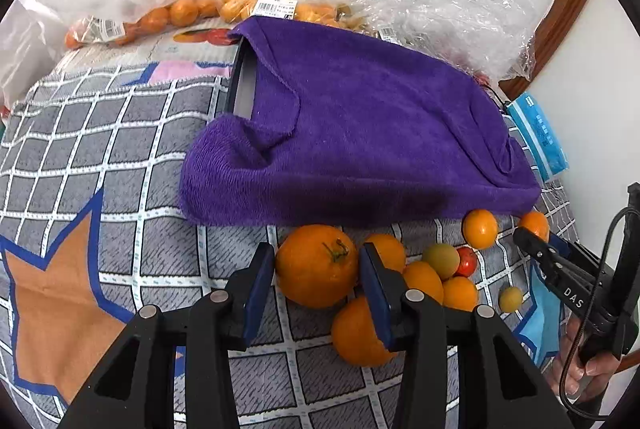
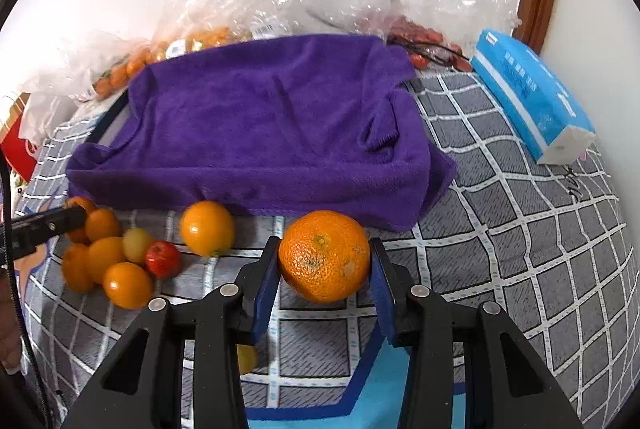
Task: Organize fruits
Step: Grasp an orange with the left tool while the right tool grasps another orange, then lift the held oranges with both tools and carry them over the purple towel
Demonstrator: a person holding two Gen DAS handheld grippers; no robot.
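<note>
My left gripper (image 1: 316,265) is shut on a large orange with a green stem (image 1: 316,265) just above the checked cloth. My right gripper (image 2: 324,257) is shut on a mandarin (image 2: 324,256); the gripper also shows in the left wrist view (image 1: 532,237). A loose pile of small oranges (image 1: 424,279), a greenish fruit (image 1: 441,260) and a red tomato (image 1: 467,261) lies between them, seen too in the right wrist view (image 2: 106,257). A purple towel (image 1: 360,133) covers a tray behind the fruit.
Clear plastic bags of oranges (image 1: 180,11) and tomatoes (image 2: 416,33) lie against the back wall. A blue tissue pack (image 2: 532,101) lies at the right. The grey checked cloth (image 1: 100,149) covers the table.
</note>
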